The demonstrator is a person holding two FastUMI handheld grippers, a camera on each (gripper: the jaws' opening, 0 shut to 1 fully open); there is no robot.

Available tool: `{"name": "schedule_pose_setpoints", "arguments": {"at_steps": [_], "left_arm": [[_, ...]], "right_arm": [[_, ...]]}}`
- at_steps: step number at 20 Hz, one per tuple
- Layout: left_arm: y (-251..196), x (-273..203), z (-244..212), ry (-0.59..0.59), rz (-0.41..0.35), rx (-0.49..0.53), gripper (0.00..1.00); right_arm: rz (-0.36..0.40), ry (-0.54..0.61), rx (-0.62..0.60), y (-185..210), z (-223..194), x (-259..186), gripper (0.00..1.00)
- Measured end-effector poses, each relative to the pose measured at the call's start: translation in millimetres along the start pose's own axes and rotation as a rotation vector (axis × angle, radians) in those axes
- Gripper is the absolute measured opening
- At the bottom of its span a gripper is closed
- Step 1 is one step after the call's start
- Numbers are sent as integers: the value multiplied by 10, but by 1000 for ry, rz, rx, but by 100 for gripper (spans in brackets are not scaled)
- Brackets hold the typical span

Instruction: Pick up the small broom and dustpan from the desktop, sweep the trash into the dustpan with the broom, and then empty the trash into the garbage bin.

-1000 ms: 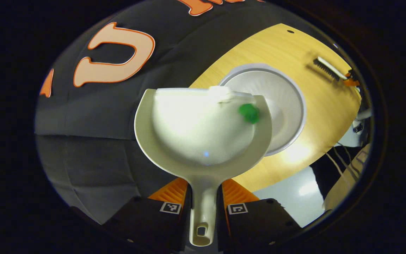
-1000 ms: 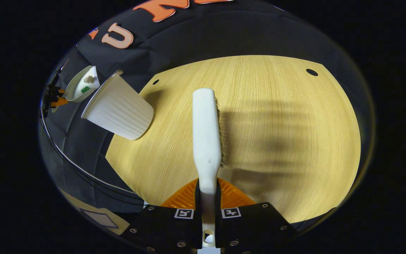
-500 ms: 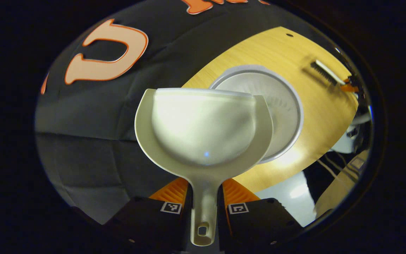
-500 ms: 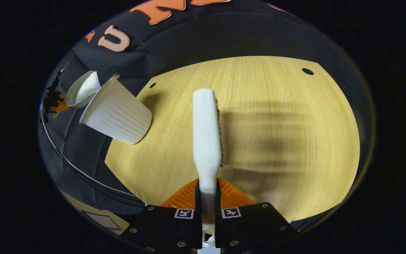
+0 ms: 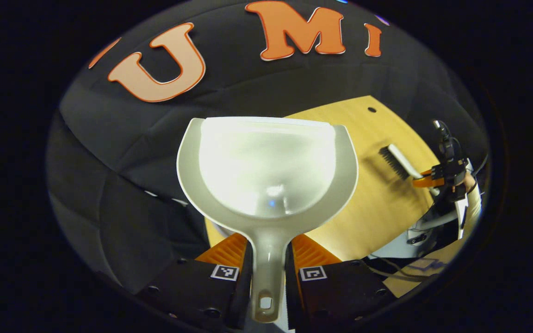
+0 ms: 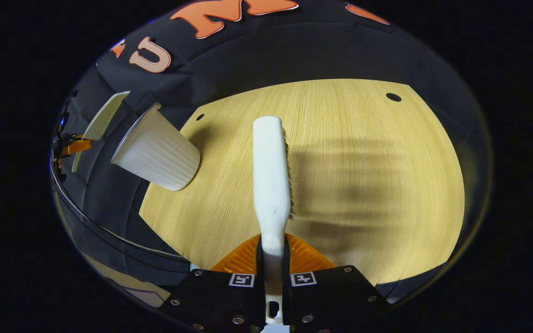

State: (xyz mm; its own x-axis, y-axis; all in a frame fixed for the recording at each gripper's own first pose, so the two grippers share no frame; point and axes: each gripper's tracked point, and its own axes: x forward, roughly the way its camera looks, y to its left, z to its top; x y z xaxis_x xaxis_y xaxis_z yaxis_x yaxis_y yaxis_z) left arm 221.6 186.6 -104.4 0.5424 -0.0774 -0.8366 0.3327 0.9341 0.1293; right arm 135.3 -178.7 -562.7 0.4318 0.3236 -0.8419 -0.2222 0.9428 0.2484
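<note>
In the left gripper view my left gripper (image 5: 269, 245) is shut on the handle of the pale dustpan (image 5: 266, 166), whose scoop is empty and held in the air before the booth wall. To the right, the other gripper (image 5: 433, 178) holds the small broom (image 5: 396, 162) over the wooden table (image 5: 373, 217). In the right gripper view my right gripper (image 6: 273, 245) is shut on the white broom (image 6: 271, 171), bristles to its right, just above the table (image 6: 363, 185). The white ribbed garbage bin (image 6: 155, 152) stands at the table's left edge, with the dustpan (image 6: 102, 118) edge-on beyond it.
Two small round holes mark the tabletop's far corners (image 6: 393, 97). A sleeve (image 5: 470, 203) shows behind the broom's gripper. Cables and a light floor (image 5: 414, 268) lie below the table's near edge.
The green and white trash has slid out of the dustpan into the bin. The dustpan has since swung up and away from the bin's mouth. The broom has hardly moved.
</note>
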Motion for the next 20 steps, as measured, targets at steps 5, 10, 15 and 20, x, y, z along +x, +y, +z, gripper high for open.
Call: {"name": "schedule_pose_setpoints", "arguments": {"at_steps": [5,10,15,20], "left_arm": [[-489,227,151,-53,-134,-20,34],[-1120,597,-38,3,-204,-56,34],[-1622,1096,-333,61,-206,-144,34],[-1755,1575,-624,129,-132,-247,34]], "right_arm": [[-42,-25,8,-18,24,-16,14],[-156,-10,11,-92,-7,2,14],[-200,9,25,-132,-85,61,14],[-243,36,48,-160,-144,231,14]]}}
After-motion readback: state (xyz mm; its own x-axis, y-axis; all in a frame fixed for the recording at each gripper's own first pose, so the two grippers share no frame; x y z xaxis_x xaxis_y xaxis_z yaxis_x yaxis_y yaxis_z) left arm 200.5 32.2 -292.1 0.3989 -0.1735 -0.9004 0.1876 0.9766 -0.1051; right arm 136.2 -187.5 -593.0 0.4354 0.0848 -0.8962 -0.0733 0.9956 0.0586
